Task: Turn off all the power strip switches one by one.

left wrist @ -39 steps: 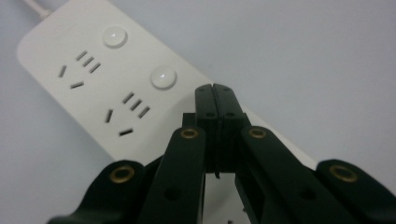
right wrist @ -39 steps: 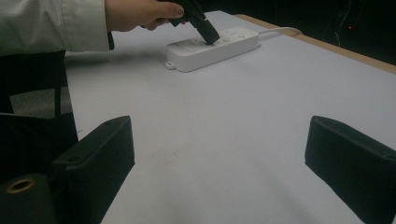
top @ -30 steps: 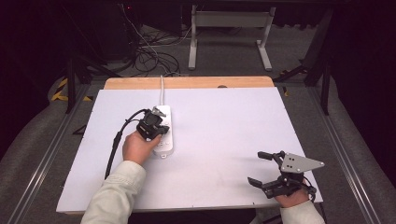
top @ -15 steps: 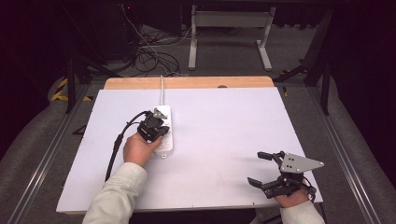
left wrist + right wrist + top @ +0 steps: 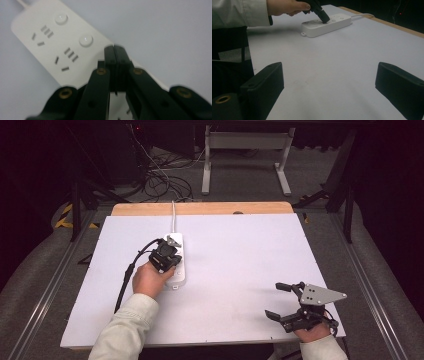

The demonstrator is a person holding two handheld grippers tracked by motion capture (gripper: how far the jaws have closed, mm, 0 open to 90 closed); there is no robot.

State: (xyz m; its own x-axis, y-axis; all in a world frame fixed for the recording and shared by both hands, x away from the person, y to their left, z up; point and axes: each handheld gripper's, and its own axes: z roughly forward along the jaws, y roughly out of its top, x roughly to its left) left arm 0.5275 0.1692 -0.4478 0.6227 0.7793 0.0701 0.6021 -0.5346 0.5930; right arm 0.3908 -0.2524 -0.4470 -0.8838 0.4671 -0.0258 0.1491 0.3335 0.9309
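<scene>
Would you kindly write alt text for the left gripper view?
The left tool, jaws shut together, points down at a white power strip lying on a white table. Two round buttons and two sets of socket slots show beyond its tip.

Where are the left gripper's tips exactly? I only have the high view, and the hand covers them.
Observer: The left gripper has its jaws pressed together, tips over the white power strip just past a round button.
Operator: Anything clamped between them?
Observer: No, the left gripper view shows the two pads meeting flat with nothing between.
Operator: And the right gripper?
Observer: The right gripper has its jaws wide apart over bare table, nothing between them.
</scene>
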